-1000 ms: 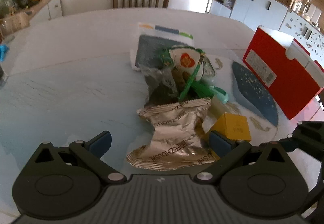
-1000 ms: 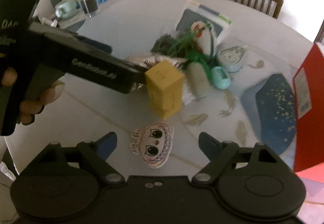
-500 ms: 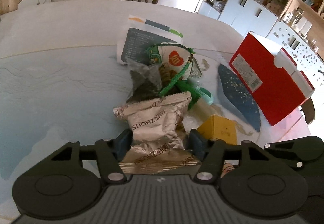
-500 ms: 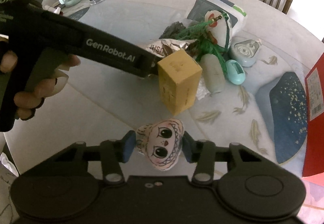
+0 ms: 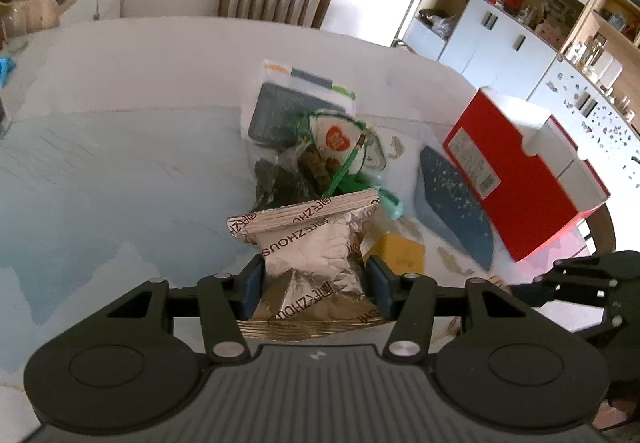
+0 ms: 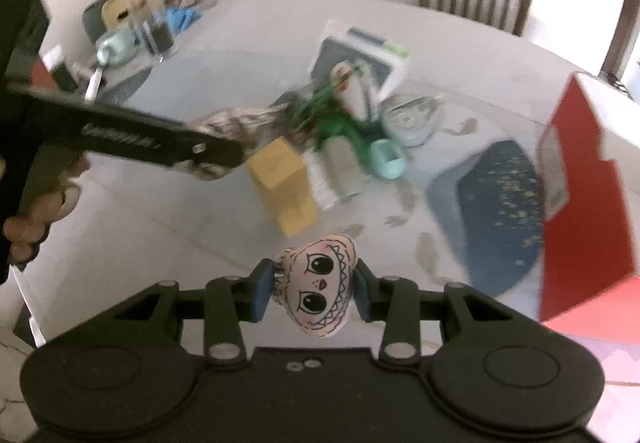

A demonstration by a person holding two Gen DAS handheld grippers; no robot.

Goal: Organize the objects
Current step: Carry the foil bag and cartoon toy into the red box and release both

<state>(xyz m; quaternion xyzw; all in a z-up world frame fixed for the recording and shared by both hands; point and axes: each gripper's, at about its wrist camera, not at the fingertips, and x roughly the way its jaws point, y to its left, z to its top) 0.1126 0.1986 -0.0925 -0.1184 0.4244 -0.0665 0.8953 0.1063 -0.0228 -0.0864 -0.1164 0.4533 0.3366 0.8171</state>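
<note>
A crinkled silver snack packet [image 5: 306, 239] sits between the blue pads of my left gripper [image 5: 314, 283]. Its jaws are closing and the pads press the packet's sides, holding it a little above the glass table top [image 5: 120, 183]. In the right wrist view, my right gripper [image 6: 313, 291] is closing on a small soft charm with a drawn face [image 6: 320, 267]. Both pads squeeze the charm and it hangs off the table. A yellow box [image 6: 284, 183] lies just beyond it. A hand [image 6: 36, 215] holds the left gripper's black body [image 6: 120, 131] at the left.
Behind the packet lies a pile: a white pouch with a red heart [image 5: 336, 139], green cord, a dark flat pack [image 5: 280, 111], a mint case [image 6: 386, 159]. A blue mat [image 5: 452, 203] and an open red box [image 5: 520, 179] lie right. A glass [image 6: 156, 27] and mug [image 6: 112, 47] stand far left.
Both grippers went from wide open to closed, the left on the silver packet and the right on the face charm. Both have risen a little with their objects.
</note>
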